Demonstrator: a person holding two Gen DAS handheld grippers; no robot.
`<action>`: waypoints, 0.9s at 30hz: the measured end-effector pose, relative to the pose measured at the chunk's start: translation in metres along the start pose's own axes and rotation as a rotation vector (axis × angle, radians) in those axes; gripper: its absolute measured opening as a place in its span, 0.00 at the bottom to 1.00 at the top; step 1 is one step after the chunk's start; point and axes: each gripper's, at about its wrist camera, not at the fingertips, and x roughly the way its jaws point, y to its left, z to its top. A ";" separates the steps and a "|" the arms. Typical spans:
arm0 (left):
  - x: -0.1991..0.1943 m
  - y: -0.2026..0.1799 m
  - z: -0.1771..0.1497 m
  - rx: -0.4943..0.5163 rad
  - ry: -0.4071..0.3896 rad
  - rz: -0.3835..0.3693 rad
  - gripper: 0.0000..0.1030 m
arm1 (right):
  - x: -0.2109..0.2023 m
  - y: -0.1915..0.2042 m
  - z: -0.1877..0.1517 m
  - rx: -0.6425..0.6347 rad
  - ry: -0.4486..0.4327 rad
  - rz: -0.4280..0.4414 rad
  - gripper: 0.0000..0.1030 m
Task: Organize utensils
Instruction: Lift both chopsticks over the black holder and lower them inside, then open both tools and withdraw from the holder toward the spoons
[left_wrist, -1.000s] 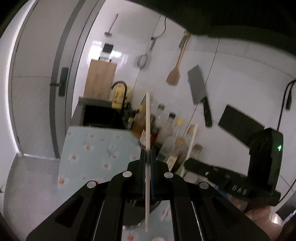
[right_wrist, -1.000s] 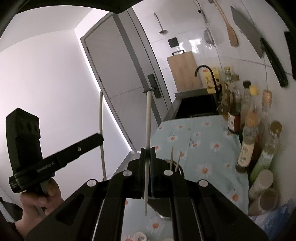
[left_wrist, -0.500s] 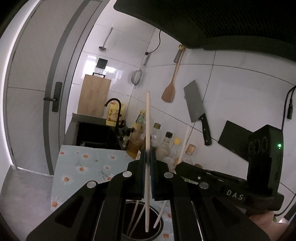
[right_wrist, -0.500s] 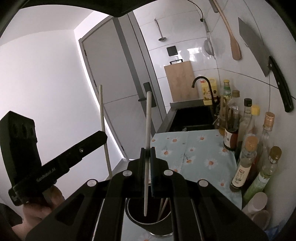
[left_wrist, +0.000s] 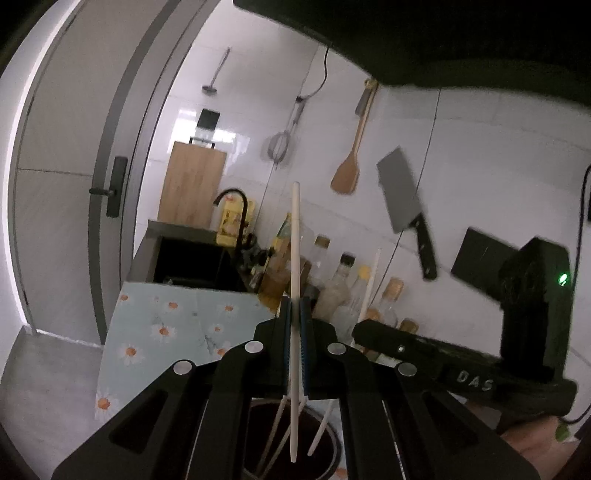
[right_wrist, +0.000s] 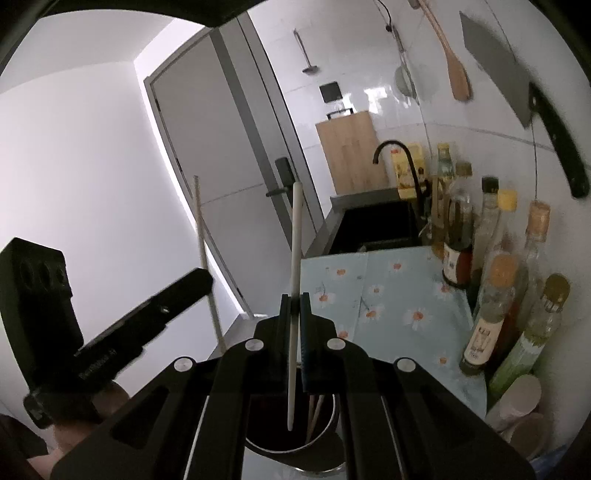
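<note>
Gripping one pale chopstick (left_wrist: 294, 258) upright between its closed fingers, the left gripper (left_wrist: 294, 314) hangs directly above a dark round holder (left_wrist: 334, 448) on the flower-print counter mat (left_wrist: 166, 321); the stick's lower tip points down into the holder's mouth. Several loose chopsticks (left_wrist: 321, 430) already lean inside the holder, resting against its inner wall.

Beside it, the right gripper (right_wrist: 294, 314) is likewise clamped on a second white chopstick (right_wrist: 295, 258), held nearly vertical (leaning slightly) with its bottom end just inside the holder's rim (right_wrist: 332, 413), as seen from the right wrist camera. Whether either tip touches anything inside the holder cannot be told.

Each gripper shows in the other's view: the right one, marked "DAS", sits to the right of the holder with its chopstick rising in front of the bottles; the left one sits to the holder's left, a hand (right_wrist: 92, 417) wrapped around its handle.

Beyond the holder, the mat runs back to a black sink (left_wrist: 192, 264) with a curved black faucet (left_wrist: 236, 214). Right of the holder, a row of sauce and oil bottles (right_wrist: 491, 295) lines the tiled wall. Above them hang a cleaver (left_wrist: 404, 206), a wooden spatula (left_wrist: 349, 170) and a strainer (left_wrist: 280, 147). A wooden cutting board (left_wrist: 192, 184) stands behind the sink, next to a grey door (left_wrist: 66, 184).
</note>
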 end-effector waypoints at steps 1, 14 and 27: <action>0.003 0.002 -0.003 -0.009 0.010 0.006 0.03 | 0.003 -0.001 -0.002 0.001 0.007 0.000 0.06; 0.015 0.016 -0.034 -0.083 0.113 0.018 0.04 | 0.023 -0.013 -0.027 0.051 0.092 0.004 0.06; 0.006 0.018 -0.038 -0.099 0.148 0.042 0.05 | 0.012 -0.012 -0.029 0.062 0.083 -0.002 0.11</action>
